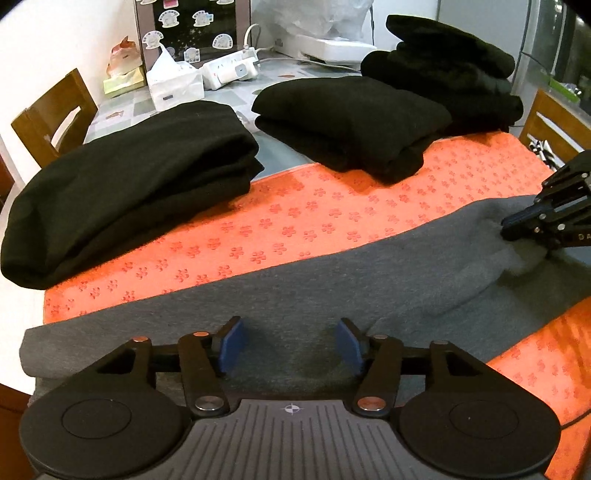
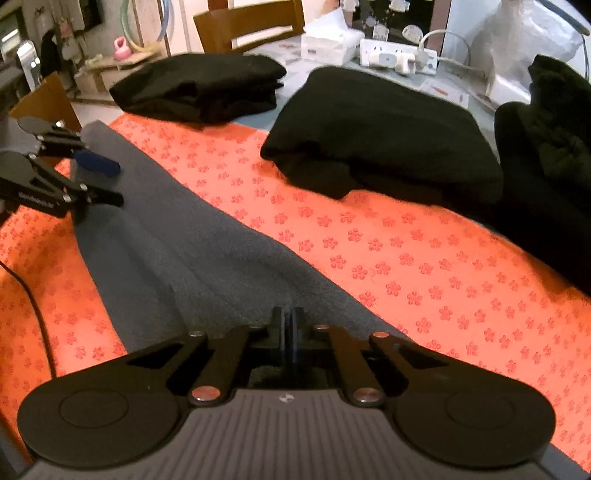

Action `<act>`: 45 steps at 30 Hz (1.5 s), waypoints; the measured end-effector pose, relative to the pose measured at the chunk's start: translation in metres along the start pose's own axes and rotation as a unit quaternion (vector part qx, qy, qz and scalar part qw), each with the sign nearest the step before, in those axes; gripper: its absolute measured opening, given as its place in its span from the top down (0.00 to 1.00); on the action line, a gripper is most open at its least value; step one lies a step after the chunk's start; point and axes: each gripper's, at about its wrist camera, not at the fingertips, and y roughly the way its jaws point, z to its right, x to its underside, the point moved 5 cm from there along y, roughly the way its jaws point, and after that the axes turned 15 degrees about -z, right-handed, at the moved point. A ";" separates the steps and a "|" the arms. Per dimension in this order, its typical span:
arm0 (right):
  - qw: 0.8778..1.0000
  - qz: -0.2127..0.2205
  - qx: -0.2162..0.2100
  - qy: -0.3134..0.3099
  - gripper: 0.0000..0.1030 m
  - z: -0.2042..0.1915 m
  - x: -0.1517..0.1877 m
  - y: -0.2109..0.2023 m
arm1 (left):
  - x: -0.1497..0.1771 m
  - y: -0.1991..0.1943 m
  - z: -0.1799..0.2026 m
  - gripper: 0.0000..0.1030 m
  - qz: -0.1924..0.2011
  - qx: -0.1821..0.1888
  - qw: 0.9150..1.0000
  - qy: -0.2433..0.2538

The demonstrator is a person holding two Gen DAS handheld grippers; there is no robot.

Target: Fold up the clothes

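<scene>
Grey garment (image 1: pixel 332 266) lies in a long strip on the orange mat (image 1: pixel 258 221), right gripper (image 2: pixel 288 321) pinched shut at its end and left gripper (image 1: pixel 288 343) spread apart, empty, over the other end, so the fold seems only starting and next needs the left to clamp.

An orange flower-patterned mat (image 1: pixel 332 218) covers the near part of the desk (image 1: pixel 236 99). Toward the far edge sit a white tissue pack (image 1: pixel 173 83), a white power strip (image 1: pixel 229 68) and a crumpled plastic bag (image 1: pixel 314 16). Wooden chairs (image 1: pixel 51 114) stand beside the desk.
</scene>
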 end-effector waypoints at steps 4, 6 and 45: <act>1.000 0.028 0.005 0.001 0.97 0.002 -0.003 -0.021 | -0.002 -0.003 0.003 0.41 0.009 0.021 1.000 0.003; 0.999 0.038 0.007 0.006 0.97 0.006 -0.005 -0.030 | -0.004 -0.003 0.008 0.40 0.014 0.028 0.999 0.009; 0.997 0.050 0.000 -0.054 0.98 -0.011 -0.021 -0.024 | -0.053 -0.026 0.035 0.95 0.070 0.049 0.996 0.040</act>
